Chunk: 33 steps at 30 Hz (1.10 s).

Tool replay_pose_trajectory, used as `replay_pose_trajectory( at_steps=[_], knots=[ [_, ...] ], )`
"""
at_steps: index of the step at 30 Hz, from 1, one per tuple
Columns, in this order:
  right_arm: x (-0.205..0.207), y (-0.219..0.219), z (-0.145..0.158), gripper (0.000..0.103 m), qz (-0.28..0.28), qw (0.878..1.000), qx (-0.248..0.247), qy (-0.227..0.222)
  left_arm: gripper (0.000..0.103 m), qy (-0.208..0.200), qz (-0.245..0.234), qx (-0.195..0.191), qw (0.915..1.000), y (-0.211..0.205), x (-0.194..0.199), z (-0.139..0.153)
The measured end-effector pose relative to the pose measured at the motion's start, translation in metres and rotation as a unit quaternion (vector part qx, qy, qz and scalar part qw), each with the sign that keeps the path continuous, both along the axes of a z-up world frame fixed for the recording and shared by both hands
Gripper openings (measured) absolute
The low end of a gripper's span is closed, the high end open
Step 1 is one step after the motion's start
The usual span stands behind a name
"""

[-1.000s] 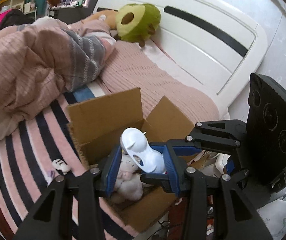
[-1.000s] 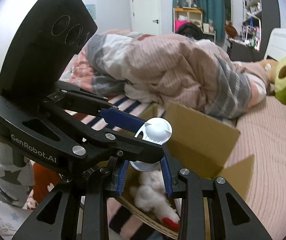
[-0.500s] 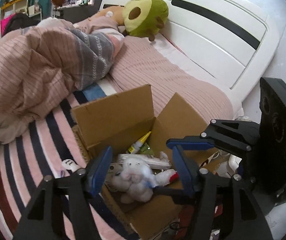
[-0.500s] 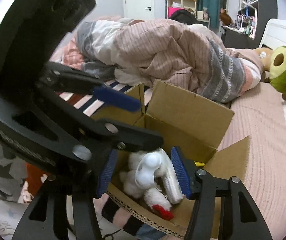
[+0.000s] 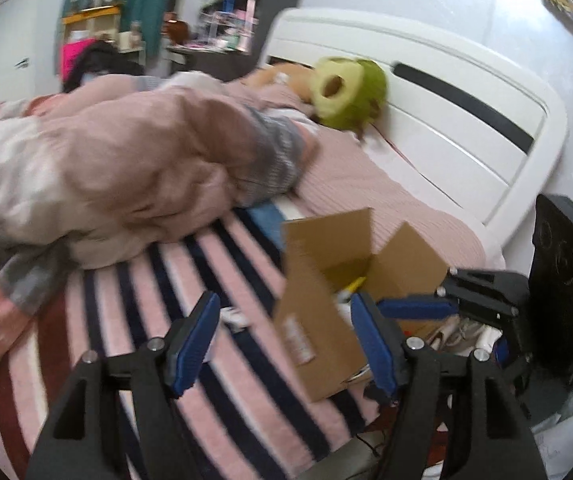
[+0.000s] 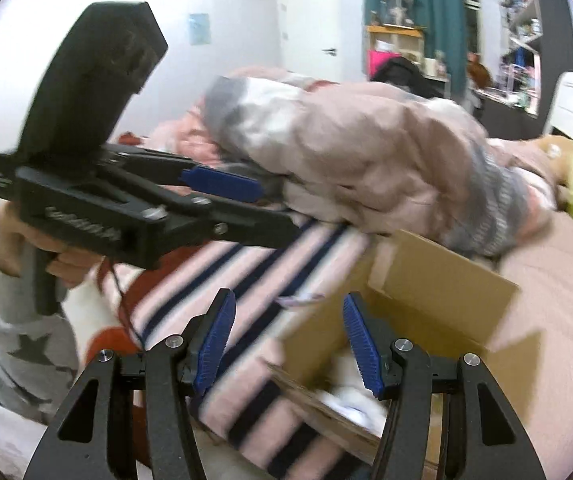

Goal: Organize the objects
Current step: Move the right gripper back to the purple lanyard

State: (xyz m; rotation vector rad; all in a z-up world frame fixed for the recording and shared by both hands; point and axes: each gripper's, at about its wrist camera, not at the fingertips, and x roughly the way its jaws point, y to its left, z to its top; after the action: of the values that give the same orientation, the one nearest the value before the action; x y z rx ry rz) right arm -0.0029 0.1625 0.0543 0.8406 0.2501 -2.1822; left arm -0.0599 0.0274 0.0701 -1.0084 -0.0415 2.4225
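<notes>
An open cardboard box [image 5: 326, 280] sits on the striped bedspread near the bed's edge; it also shows in the right wrist view [image 6: 438, 292], with white soft things blurred inside. My left gripper [image 5: 286, 340] is open and empty, above the bedspread just left of the box. My right gripper [image 6: 288, 344] is open and empty, over the box's left front corner. A small white object [image 5: 232, 316] lies on the stripes beside the box. The other gripper's body [image 6: 126, 184] shows at the left of the right wrist view.
A rumpled pink and grey duvet [image 5: 126, 168] fills the far side of the bed. A green avocado plush [image 5: 346, 92] lies by the white headboard [image 5: 466, 112]. Shelves and a desk stand at the back of the room.
The white object I held over the box was dropped into it. Both grippers opened, lifted and swung left away from the box; the view is motion-blurred.
</notes>
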Motion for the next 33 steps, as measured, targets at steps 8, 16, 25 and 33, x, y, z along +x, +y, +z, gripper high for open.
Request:
replay_pose_trajectory(
  at_steps=[8,16,25,33],
  knots=[
    [-0.005,-0.092,-0.046,0.053,0.030,0.997,-0.014,-0.068,0.068,-0.022,0.057,-0.003,0.9981,-0.079,0.007,-0.039],
    [-0.046,-0.096,-0.139,0.053,-0.146,0.979,-0.032,-0.136,0.068,-0.072,0.089,0.011,0.9934,-0.122,0.006,-0.099],
    [-0.097,-0.093,-0.192,0.051,-0.274,0.951,-0.022,-0.138,0.068,-0.122,0.094,0.012,0.9879,-0.142,0.001,-0.148],
    [-0.107,-0.108,-0.196,0.013,-0.235,0.965,0.031,-0.109,0.068,-0.133,0.091,0.022,0.9866,-0.154,-0.005,-0.160]
  ],
)
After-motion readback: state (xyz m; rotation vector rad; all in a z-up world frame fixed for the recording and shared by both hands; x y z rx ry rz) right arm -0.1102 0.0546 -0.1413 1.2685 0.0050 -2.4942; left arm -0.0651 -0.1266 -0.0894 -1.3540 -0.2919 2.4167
